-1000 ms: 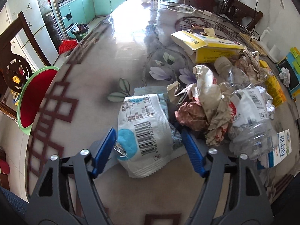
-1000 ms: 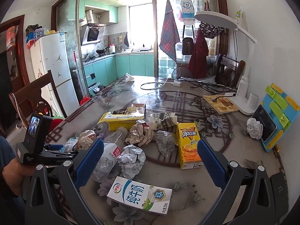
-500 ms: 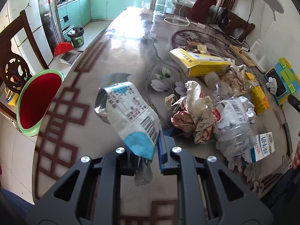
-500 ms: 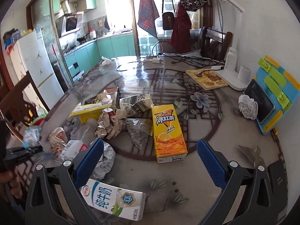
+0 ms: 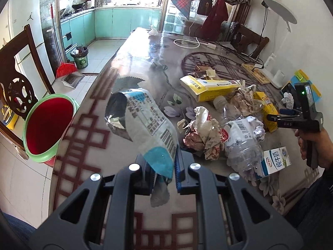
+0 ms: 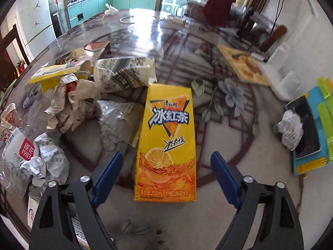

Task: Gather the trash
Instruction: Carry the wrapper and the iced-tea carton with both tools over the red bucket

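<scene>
Trash in hand: our left gripper (image 5: 164, 173) is clamped on a crinkled white-and-blue foil snack wrapper (image 5: 145, 125), held clear above the patterned glass table (image 5: 87, 137). Our right gripper (image 6: 166, 173) is closing, pads not yet touching the yellow iced-tea carton (image 6: 166, 137) lying flat between them. We advise centring before squeezing. Beyond, left, stands the green-rimmed red bin (image 5: 47, 129).

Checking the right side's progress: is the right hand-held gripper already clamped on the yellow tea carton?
No. The yellow tea carton lies between the closing right hand-held gripper pads, with gaps on both sides.
</scene>
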Demonstrator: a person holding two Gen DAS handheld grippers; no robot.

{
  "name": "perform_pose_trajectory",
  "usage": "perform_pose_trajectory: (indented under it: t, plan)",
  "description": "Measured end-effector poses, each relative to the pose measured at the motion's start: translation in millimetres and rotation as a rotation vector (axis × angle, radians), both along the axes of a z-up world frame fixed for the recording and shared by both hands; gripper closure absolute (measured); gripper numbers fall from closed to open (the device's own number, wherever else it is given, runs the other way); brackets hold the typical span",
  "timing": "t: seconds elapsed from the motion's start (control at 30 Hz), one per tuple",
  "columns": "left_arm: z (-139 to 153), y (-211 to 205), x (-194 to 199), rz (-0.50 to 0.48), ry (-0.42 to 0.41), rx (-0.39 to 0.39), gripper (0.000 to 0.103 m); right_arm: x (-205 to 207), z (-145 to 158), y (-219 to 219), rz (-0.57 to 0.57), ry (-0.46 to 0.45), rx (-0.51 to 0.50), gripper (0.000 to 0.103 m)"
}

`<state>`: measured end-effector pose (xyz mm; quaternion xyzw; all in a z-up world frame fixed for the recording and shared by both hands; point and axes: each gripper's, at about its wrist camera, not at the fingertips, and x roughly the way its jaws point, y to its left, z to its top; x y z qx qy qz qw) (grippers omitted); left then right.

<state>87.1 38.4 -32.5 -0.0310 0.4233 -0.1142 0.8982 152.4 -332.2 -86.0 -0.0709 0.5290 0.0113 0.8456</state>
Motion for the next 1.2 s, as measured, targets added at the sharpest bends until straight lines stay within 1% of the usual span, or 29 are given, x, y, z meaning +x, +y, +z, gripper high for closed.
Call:
perform_pose_trajectory:
  t: [0.07,0.1,0.13,0.3,0.5,0.6,0.7,0.87,1.0,1.07,1.2]
  plan:
    - [0,1,0,-0.002,-0.007,0.002,0.088,2,-6,-3,-0.003,0.024,0.004,0.033]
    - [0,1,-1,-0.004,-0.008,0.001,0.088,2,-8,-5,-0.004,0.032,0.010,0.040]
    - [0,2,-2,-0.006,-0.008,-0.003,0.088,2,-9,-5,-0.008,0.032,0.020,0.043]
    - [4,6,-3,-0.004,-0.024,-0.014,0.088,-5,-6,-4,-0.022,0.019,0.025,0.044]
    - [16,13,-3,0.005,-0.059,-0.009,0.088,-25,27,7,-0.048,-0.078,-0.014,0.044]
    - [27,20,-1,0.018,-0.083,-0.002,0.088,-35,45,17,-0.044,-0.134,-0.052,0.044]
    - [42,34,2,0.038,-0.117,0.013,0.088,-40,64,33,-0.025,-0.181,-0.032,0.044]
    - [67,73,11,0.103,-0.167,0.036,0.088,-40,99,80,0.060,-0.246,0.028,0.044]
    - [82,114,21,0.164,-0.188,0.057,0.088,-33,119,131,0.150,-0.276,0.082,0.044]
    - [85,137,28,0.195,-0.188,0.067,0.089,-29,126,161,0.197,-0.284,0.112,0.044]
    - [86,183,46,0.246,-0.161,0.080,0.088,-15,130,215,0.279,-0.282,0.151,0.044]
